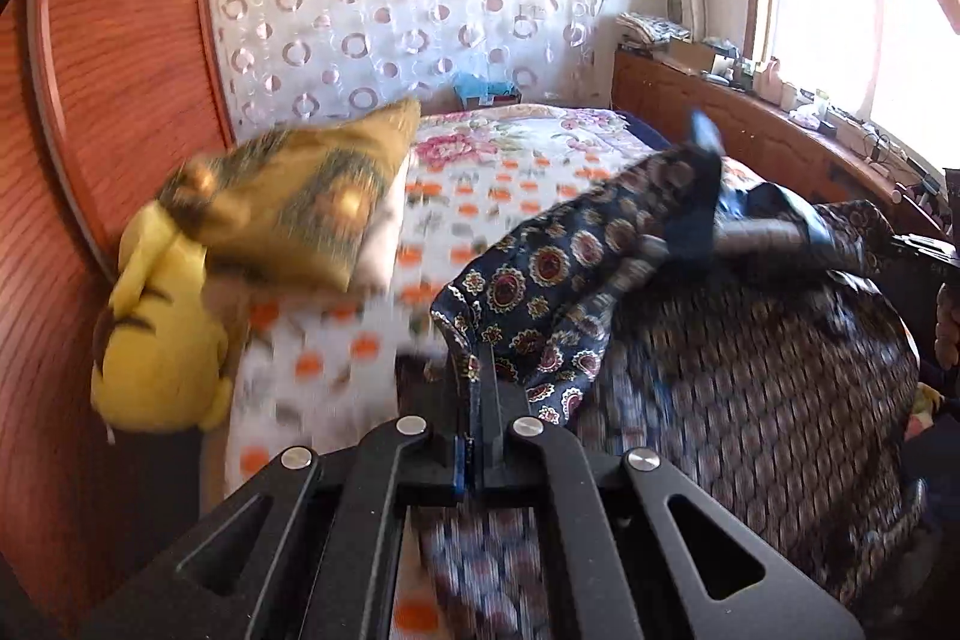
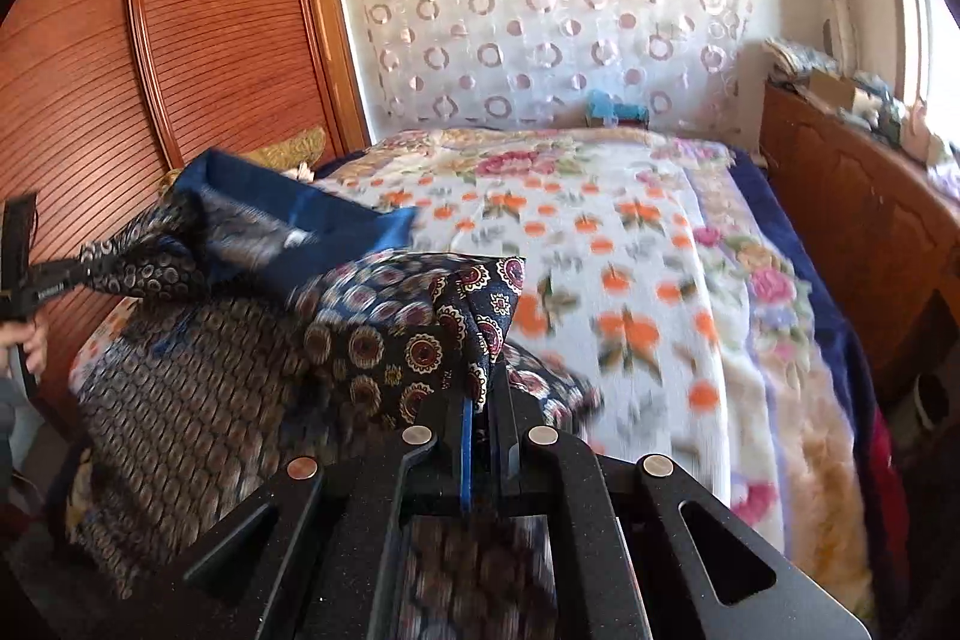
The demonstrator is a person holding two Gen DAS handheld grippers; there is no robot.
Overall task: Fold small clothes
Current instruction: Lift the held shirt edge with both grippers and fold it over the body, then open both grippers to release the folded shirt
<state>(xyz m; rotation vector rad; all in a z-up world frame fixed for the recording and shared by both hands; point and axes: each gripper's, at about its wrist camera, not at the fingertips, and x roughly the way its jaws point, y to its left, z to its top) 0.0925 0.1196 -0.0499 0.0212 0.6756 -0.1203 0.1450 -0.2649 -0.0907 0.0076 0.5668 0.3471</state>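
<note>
We hold the patterned garment [image 1: 540, 280] lifted above the near end of the floral bed [image 1: 480, 196], between the grippers. Risk: both grips sit on thin fabric edges, so a sideways tug could pull a corner free and collapse the fold; the trailing cloth may also drag on the blanket. At the left, the left gripper [image 1: 483, 370] is clamped together on one garment edge. At the right, the right gripper [image 2: 480, 388] is likewise pinched closed on a bunched corner.
</note>
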